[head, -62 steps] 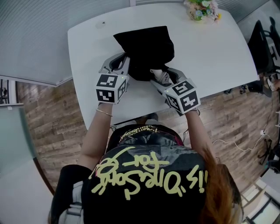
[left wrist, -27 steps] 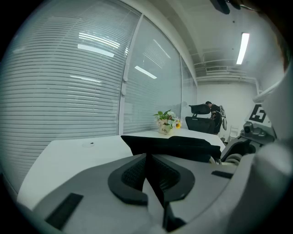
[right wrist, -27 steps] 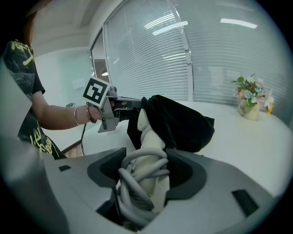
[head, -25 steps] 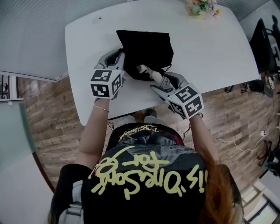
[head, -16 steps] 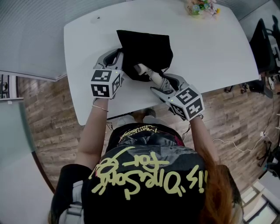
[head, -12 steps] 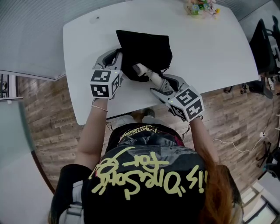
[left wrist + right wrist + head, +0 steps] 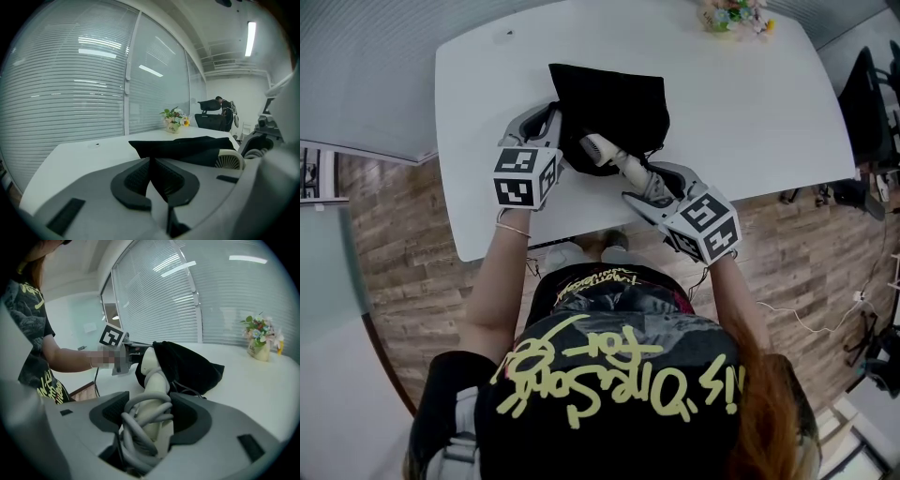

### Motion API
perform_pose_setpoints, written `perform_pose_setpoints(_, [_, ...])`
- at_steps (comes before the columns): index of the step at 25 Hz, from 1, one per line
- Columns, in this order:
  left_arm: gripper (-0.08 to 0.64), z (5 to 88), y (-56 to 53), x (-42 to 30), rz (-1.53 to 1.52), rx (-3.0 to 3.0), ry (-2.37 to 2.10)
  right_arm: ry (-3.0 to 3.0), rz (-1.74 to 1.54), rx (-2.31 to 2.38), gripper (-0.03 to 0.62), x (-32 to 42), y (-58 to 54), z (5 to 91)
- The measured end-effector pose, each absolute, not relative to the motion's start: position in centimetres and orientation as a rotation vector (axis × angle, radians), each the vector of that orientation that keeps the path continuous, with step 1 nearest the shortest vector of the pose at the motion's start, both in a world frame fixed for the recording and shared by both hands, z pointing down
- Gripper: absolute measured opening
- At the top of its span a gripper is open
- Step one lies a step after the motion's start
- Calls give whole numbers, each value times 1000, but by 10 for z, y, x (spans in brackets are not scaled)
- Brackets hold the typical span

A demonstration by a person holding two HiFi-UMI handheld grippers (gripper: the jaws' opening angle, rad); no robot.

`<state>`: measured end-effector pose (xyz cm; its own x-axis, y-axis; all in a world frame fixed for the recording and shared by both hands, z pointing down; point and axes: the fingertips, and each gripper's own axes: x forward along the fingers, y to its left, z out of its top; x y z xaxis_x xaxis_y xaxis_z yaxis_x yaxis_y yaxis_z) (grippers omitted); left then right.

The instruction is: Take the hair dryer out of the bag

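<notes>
Dryer [image 7: 617, 161] slants up-left — head at bag [image 7: 614, 94] mouth.

We wore a black short-sleeved T-shirt [image 7: 609, 375] printed with large yellow-green script lettering, with a smaller line of the same print near the collar. A thin bracelet [image 7: 514, 231] circled our left wrist. Each hand carried a moulded pale grey plastic tool. The left tongs [image 7: 151, 163] and the right tongs [image 7: 147, 414] had broad, rounded jaws lined with black ribbed pads [image 7: 133, 180], and dark rectangular slots were set into the shell. Each tool bore a white cube with black square markers, the left marker cube [image 7: 525, 176] and the right marker cube [image 7: 705, 223].
</notes>
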<state>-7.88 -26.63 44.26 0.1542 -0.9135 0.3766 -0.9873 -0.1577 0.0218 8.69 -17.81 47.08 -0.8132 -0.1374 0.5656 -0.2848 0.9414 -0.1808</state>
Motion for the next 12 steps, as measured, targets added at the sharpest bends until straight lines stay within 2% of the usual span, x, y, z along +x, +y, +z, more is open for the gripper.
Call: perform_pose_setpoints(12, [17, 447, -260, -78, 428, 2133, -1891, -2567, 357, 235, 273, 97, -168, 466])
